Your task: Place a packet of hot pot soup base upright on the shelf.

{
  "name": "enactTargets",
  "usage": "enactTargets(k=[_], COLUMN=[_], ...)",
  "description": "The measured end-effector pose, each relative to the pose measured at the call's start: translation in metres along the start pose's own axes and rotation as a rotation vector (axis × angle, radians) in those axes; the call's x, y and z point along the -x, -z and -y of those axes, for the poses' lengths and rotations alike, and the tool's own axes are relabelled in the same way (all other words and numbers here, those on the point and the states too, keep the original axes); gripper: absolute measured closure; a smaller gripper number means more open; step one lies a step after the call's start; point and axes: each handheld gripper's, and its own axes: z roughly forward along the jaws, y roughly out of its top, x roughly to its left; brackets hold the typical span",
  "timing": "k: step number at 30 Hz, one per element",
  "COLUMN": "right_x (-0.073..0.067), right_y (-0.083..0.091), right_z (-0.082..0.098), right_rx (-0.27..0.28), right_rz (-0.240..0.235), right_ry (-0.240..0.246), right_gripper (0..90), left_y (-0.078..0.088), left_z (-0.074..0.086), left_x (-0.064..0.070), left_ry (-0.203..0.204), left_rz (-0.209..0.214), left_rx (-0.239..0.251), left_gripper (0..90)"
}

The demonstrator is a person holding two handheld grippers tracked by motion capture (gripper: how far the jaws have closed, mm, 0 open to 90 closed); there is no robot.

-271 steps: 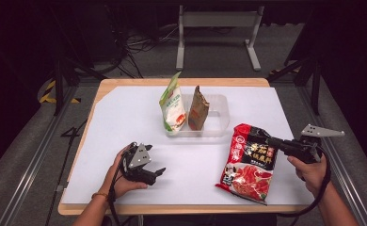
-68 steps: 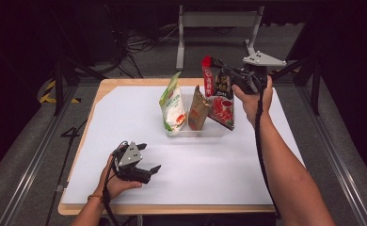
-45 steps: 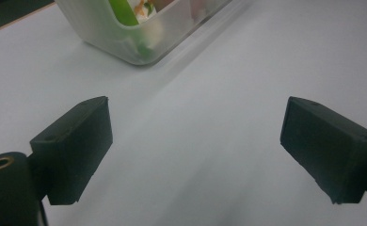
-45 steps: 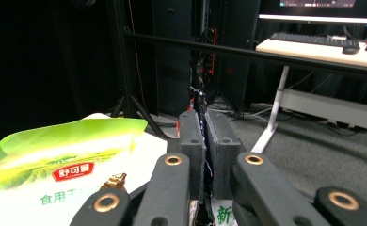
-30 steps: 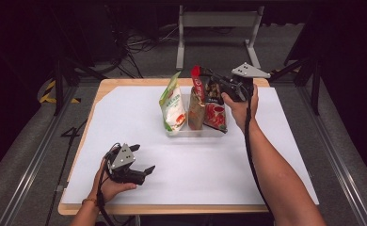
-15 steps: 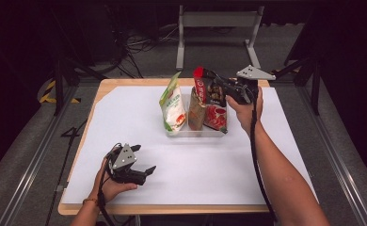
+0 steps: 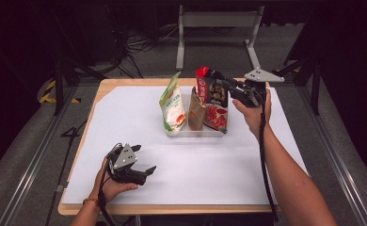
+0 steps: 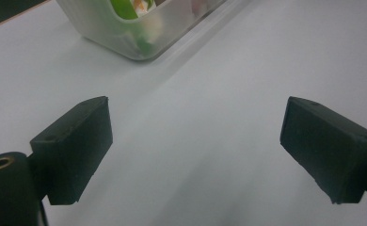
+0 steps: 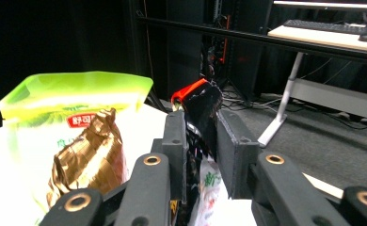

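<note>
A red pouch (image 7: pixel 211 96) stands upright in the clear bin (image 7: pixel 198 133), at its right end, beside a brown foil pouch (image 7: pixel 195 109) and a green-and-white pouch (image 7: pixel 173 104). My right gripper (image 7: pixel 225 81) is shut on the red pouch's top edge. In the right gripper view the jaws pinch the red pouch (image 9: pixel 198 102), with the brown pouch (image 9: pixel 90 155) and green pouch (image 9: pixel 64 101) to the left. My left gripper (image 7: pixel 147 172) rests open on the white sheet near the front left. In the left gripper view its jaws stand wide apart over bare sheet, the bin (image 8: pixel 139 23) ahead.
A white sheet (image 7: pixel 139 113) covers the wooden table (image 7: pixel 167 208). A metal stand (image 7: pixel 217 21) and cables lie on the floor behind the table. Dark frames flank both sides.
The right gripper carried the red pouch from the table's front right up to the bin and has set it upright inside. The left gripper has stayed near the front left.
</note>
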Motion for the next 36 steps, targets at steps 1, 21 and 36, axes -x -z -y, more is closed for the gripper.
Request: enactTargets(k=[1,21,36], right_x=[0.0,-0.009,-0.02], right_y=[0.002,0.025,0.026], right_z=[0.001,0.038,0.08], right_rx=[-0.001,-0.098,-0.234], right_rz=[0.001,-0.046,-0.076], right_ry=[-0.003,0.08,0.131], right_gripper=[74.1,88.9,90.0], left_y=[0.0,-0.002,-0.003], left_z=[0.0,-0.002,-0.002], left_x=[0.0,0.002,0.003], left_ry=[0.0,-0.005,-0.011], left_rz=[0.0,0.004,0.003], left_rx=[0.001,-0.004,-0.007], left_gripper=[10.4,10.4,10.4])
